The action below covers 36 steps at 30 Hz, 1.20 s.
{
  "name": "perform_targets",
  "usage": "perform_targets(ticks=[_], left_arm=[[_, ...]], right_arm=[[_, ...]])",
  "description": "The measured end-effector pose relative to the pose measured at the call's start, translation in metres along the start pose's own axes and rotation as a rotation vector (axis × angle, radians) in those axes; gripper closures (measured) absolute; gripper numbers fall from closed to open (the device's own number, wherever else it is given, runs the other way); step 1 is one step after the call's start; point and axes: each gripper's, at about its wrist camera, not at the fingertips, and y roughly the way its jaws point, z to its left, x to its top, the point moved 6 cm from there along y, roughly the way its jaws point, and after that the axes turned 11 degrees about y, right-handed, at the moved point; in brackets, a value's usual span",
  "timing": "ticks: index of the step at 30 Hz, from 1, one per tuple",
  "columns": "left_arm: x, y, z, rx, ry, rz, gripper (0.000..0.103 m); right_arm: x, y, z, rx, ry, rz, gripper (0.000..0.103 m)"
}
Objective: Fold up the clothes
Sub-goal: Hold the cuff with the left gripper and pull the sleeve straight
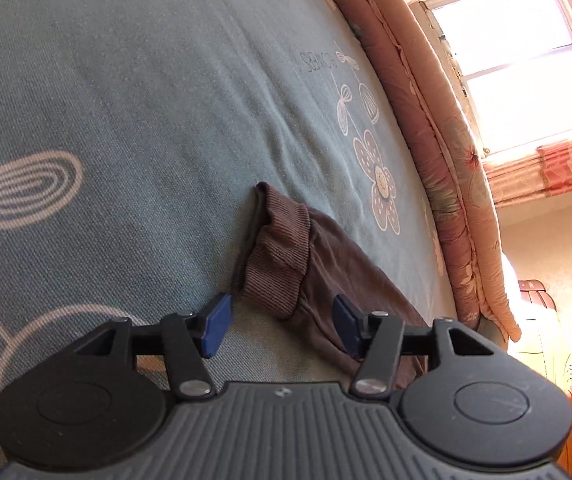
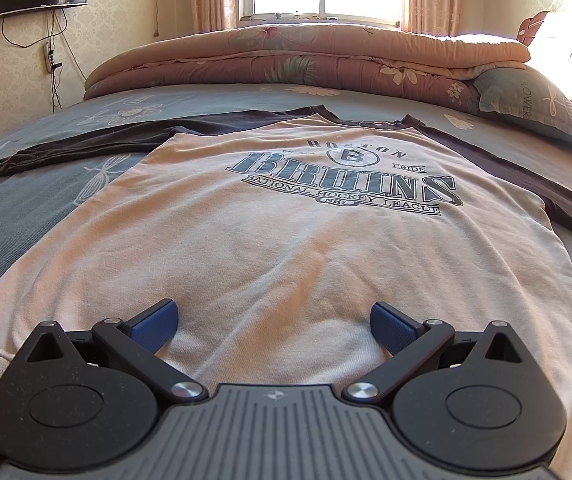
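Hovering your left gripper [image 1: 281, 320] open astride the sweatshirt's [image 2: 286, 248] brown cuff [image 1: 275, 256] near the bed's [image 1: 125, 100] edge, you've got your right gripper [image 2: 273, 320] open over the hem, shirt flat mid-bed.

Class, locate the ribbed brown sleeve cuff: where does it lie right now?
In the left wrist view, the ribbed cuff lies on the blue-green bedsheet, just ahead of the open left gripper, left of the sheet's printed flower.
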Motion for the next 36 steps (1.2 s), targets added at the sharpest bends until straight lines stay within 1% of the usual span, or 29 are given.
perform_targets(ticks=[2, 5, 6, 7, 8, 9, 10, 11, 12, 16, 18, 19, 22, 23, 25, 26, 27, 28, 29, 31, 34, 36], left_arm=[[-0.001, 0.003, 0.001, -0.022, -0.017, -0.008, 0.044], [0.004, 0.012, 0.002, -0.056, -0.059, -0.037, 0.043], [0.007, 0.016, 0.001, -0.057, -0.054, -0.05, 0.046], [0.008, 0.019, -0.002, -0.042, -0.02, -0.061, 0.049], [0.008, 0.021, -0.006, -0.016, 0.025, -0.068, 0.057], [0.008, 0.021, -0.008, 0.019, 0.057, -0.069, 0.072], [0.007, 0.022, -0.008, 0.055, 0.08, -0.066, 0.079], [0.006, 0.021, -0.008, 0.084, 0.089, -0.064, 0.091], [0.007, 0.02, -0.005, 0.096, 0.079, -0.066, 0.095], [0.022, 0.003, -0.002, 0.15, 0.087, -0.129, 0.098], [0.033, -0.007, 0.003, 0.174, 0.078, -0.16, 0.103], [0.037, -0.011, 0.005, 0.174, 0.071, -0.165, 0.103], [0.04, -0.019, 0.009, 0.129, 0.038, -0.145, 0.102], [0.039, -0.02, 0.008, 0.118, 0.027, -0.139, 0.1], [0.03, -0.016, 0.0, 0.101, 0.012, -0.119, 0.086], [0.023, -0.012, -0.004, 0.079, -0.006, -0.104, 0.071], [0.016, -0.008, -0.005, 0.052, -0.025, -0.088, 0.063], [0.01, -0.005, -0.007, 0.025, -0.045, -0.073, 0.062], [0.005, -0.001, -0.008, 0.016, -0.055, -0.06, 0.062], [-0.002, 0.01, -0.007, 0.037, -0.057, -0.038, 0.062], [-0.001, 0.016, -0.003, 0.016, -0.102, -0.049, 0.062], [0.001, 0.014, 0.0, 0.015, -0.121, -0.065, 0.062]], right_arm=[[0.0, 0.0, 0.0, -0.001, 0.0, -0.001, 0.0], [0.0, 0.0, 0.0, 0.0, 0.0, -0.001, 0.0], [0.0, 0.0, 0.0, -0.001, 0.001, -0.001, 0.0], [0.0, 0.0, 0.0, -0.002, 0.0, -0.001, 0.0], [0.0, 0.0, 0.0, -0.003, -0.001, -0.001, 0.0], [0.0, 0.0, 0.0, -0.003, -0.001, -0.002, 0.0], [0.0, 0.0, 0.0, -0.004, 0.0, -0.003, 0.0], [0.0, 0.0, 0.001, -0.005, -0.001, -0.003, 0.0], [-0.001, 0.0, 0.001, -0.005, -0.001, -0.004, 0.0], [0.0, -0.001, 0.0, -0.005, 0.0, -0.004, 0.0], [0.0, -0.001, 0.0, -0.005, 0.0, -0.004, 0.0], [0.0, -0.001, 0.0, -0.005, 0.0, -0.004, 0.0], [0.0, -0.001, 0.0, -0.005, 0.0, -0.004, 0.0], [-0.001, -0.001, 0.0, -0.005, 0.001, -0.004, 0.0], [-0.001, -0.001, 0.0, -0.005, 0.001, -0.004, 0.0], [-0.001, -0.001, 0.0, -0.005, 0.001, -0.004, 0.0], [-0.001, -0.001, 0.0, -0.005, 0.001, -0.004, 0.0], [0.0, -0.001, 0.0, -0.005, 0.0, -0.004, 0.0], [0.0, -0.001, 0.0, -0.005, 0.0, -0.004, 0.0], [-0.001, -0.001, 0.0, -0.005, 0.001, -0.004, 0.0], [-0.001, -0.001, 0.0, -0.005, 0.001, -0.004, 0.0], [-0.001, -0.001, 0.0, -0.006, 0.001, -0.004, 0.0]])
